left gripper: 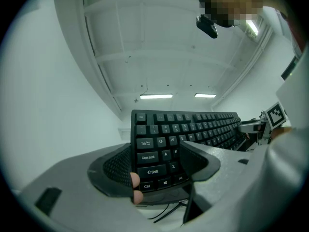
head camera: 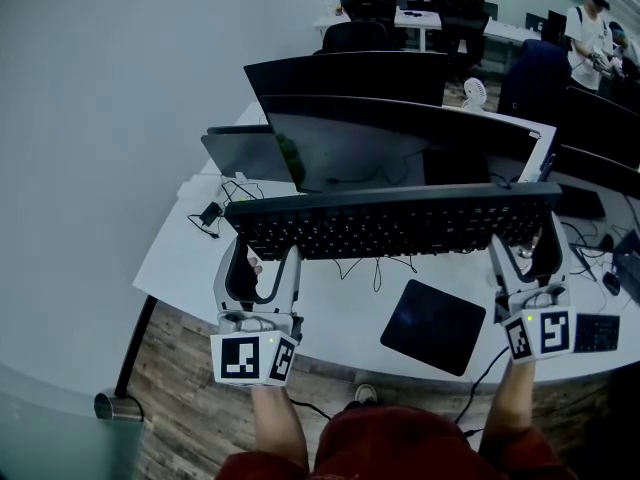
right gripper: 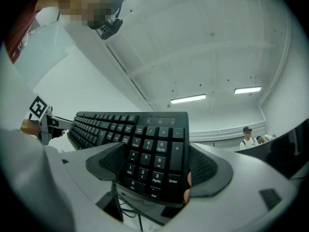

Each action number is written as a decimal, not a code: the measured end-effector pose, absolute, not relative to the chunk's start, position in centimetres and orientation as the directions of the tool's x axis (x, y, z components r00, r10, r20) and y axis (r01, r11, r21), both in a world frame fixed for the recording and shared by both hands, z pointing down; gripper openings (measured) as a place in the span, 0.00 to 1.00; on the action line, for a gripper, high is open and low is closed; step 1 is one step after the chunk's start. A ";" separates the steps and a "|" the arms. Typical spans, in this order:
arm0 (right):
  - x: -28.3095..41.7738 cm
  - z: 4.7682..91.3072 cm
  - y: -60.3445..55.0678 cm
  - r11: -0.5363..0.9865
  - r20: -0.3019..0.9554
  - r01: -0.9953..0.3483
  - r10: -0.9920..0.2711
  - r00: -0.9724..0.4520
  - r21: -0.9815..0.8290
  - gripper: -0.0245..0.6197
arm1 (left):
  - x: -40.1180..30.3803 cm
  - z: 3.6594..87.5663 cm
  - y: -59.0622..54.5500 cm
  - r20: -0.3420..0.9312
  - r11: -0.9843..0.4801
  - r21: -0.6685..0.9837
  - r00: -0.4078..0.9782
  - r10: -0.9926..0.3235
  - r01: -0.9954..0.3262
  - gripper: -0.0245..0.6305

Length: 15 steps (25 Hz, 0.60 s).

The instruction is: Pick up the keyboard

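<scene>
A long black keyboard hangs level above the white desk, held at both ends. My left gripper is shut on its left end, the jaws clamping the Shift and Caps Lock side of the keyboard. My right gripper is shut on the right end, gripping the number pad of the keyboard. Both gripper views look up past the keys at the ceiling. A thin cable dangles from the keyboard's underside.
A black monitor stands right behind the keyboard, with a second one beyond. A black mouse pad lies on the desk below. Cables and an adapter sit at the left; a second keyboard's number pad is at the right. A person stands far back right.
</scene>
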State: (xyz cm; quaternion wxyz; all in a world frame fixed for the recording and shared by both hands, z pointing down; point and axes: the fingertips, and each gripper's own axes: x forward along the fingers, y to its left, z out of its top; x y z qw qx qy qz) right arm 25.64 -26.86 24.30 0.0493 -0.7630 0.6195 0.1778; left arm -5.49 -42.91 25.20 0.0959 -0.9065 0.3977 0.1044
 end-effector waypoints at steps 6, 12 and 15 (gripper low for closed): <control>25.5 24.2 -26.8 -0.230 -0.323 -0.961 -0.931 0.171 0.155 0.66 | -5.5 25.4 -43.0 -0.255 -0.671 -0.079 0.666 -0.701 -0.737 0.51; 25.5 24.3 -26.7 -0.235 -0.318 -0.960 -0.931 0.177 0.152 0.66 | -5.4 25.5 -43.2 -0.250 -0.677 -0.081 0.673 -0.696 -0.731 0.51; 25.4 24.3 -26.7 -0.239 -0.320 -0.959 -0.930 0.181 0.150 0.66 | -5.4 25.4 -43.2 -0.248 -0.679 -0.081 0.675 -0.695 -0.729 0.51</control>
